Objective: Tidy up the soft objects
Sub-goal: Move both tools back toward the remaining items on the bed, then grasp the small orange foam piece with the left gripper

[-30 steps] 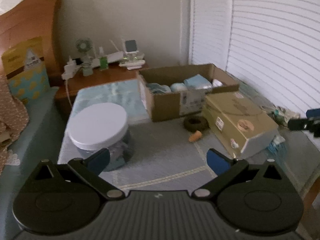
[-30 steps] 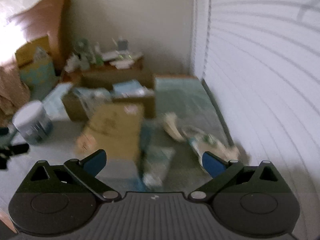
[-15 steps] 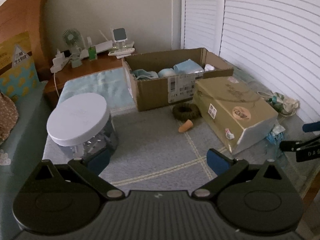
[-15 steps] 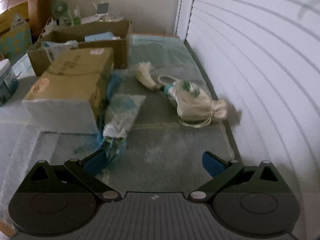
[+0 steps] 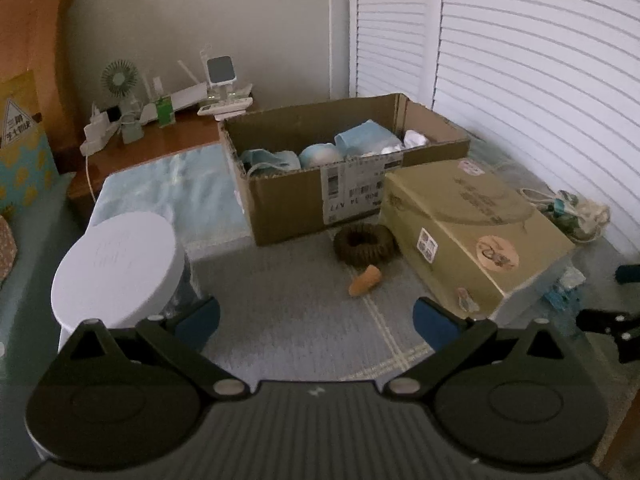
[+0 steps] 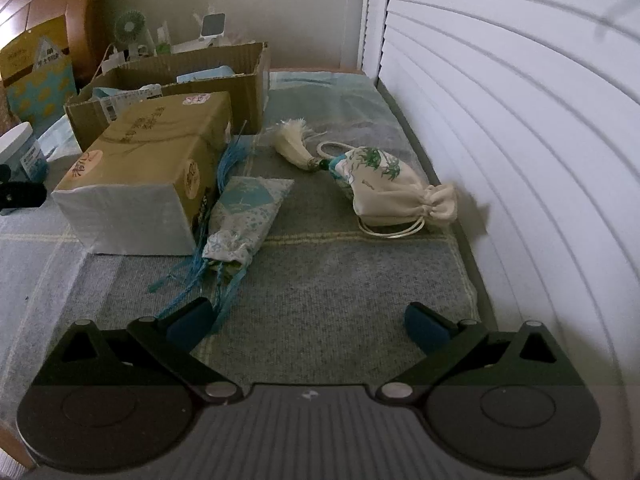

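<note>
Resting on the grey rug (image 6: 340, 280) by the louvred wall were a white drawstring pouch (image 6: 394, 192) with a cream tassel (image 6: 292, 140), and a blue-patterned sachet (image 6: 244, 212) touching the closed tan box (image 6: 148, 160); a brown fabric ring (image 5: 366, 245) and an orange piece (image 5: 365, 280) lay before the open cardboard box (image 5: 304, 196) holding pale blue soft items (image 5: 320, 152). Left tongs (image 5: 316, 320) and right tongs (image 6: 306, 318) were both released, empty, above the rug. A white-lidded jar (image 5: 116, 264) stood at the rug's left edge.

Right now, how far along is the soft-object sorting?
Done: some pale blue soft items sit inside the open cardboard box. In hand: nothing; the left gripper and right gripper are open. Left: the white drawstring pouch, blue patterned sachet, brown ring and orange piece lie on the mat.
</note>
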`<state>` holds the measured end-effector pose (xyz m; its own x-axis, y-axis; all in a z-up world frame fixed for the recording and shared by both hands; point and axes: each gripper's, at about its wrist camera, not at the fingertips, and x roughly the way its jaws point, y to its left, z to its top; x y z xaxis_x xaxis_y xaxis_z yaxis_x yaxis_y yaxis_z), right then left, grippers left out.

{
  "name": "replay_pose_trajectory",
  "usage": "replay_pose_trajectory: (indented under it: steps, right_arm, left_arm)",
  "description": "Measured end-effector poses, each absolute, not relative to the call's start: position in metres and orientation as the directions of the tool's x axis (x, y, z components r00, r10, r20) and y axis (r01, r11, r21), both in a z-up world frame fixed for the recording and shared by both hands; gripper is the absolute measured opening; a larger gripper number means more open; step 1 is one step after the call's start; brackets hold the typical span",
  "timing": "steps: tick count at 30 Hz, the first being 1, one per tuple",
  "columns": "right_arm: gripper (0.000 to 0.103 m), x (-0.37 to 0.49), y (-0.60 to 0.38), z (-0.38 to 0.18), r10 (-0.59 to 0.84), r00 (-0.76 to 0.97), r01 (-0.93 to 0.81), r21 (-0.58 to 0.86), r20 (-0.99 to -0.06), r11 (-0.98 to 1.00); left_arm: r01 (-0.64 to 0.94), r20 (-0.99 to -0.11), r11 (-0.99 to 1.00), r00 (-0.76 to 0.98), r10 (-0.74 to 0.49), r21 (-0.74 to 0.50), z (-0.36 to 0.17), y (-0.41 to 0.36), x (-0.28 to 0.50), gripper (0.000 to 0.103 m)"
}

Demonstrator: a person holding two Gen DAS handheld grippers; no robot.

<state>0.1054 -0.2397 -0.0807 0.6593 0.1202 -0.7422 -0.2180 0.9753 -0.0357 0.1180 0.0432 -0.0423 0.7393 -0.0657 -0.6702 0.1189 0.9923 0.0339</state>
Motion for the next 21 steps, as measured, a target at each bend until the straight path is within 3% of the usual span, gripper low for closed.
replay_pose_trajectory:
  steps: [10, 13, 15, 18, 21]
  right_arm:
    - [0.103, 0.101, -0.238, -0.081, 0.107, 0.672, -0.197, -0.038, -0.733, 0.980]
    - [0.103, 0.103, -0.238, -0.081, 0.106, 0.670, -0.196, -0.038, -0.735, 0.980]
    - [0.103, 0.103, -0.237, -0.081, 0.106, 0.669, -0.197, -0.038, -0.736, 0.980]
    - [0.103, 0.104, -0.237, -0.081, 0.107, 0.669, -0.198, -0.037, -0.736, 0.980]
    - [0.103, 0.104, -0.237, -0.081, 0.107, 0.669, -0.197, -0.037, -0.736, 0.980]
  left_arm:
    - [0.043, -0.666, 0.998, 0.746, -0.007, 0.037, -0.053, 0.033, 0.150, 0.099]
    - [0.036, -0.671, 0.999, 0.741, -0.009, 0.025, -0.056, 0.032, 0.155, 0.089]
    - [0.029, -0.679, 1.000, 0.734, -0.019, 0.003, -0.057, 0.034, 0.157, 0.075]
    - [0.026, -0.685, 0.999, 0.727, -0.044, -0.036, -0.058, 0.036, 0.159, 0.068]
    - [0.028, -0.687, 0.999, 0.725, -0.047, -0.038, -0.061, 0.034, 0.161, 0.068]
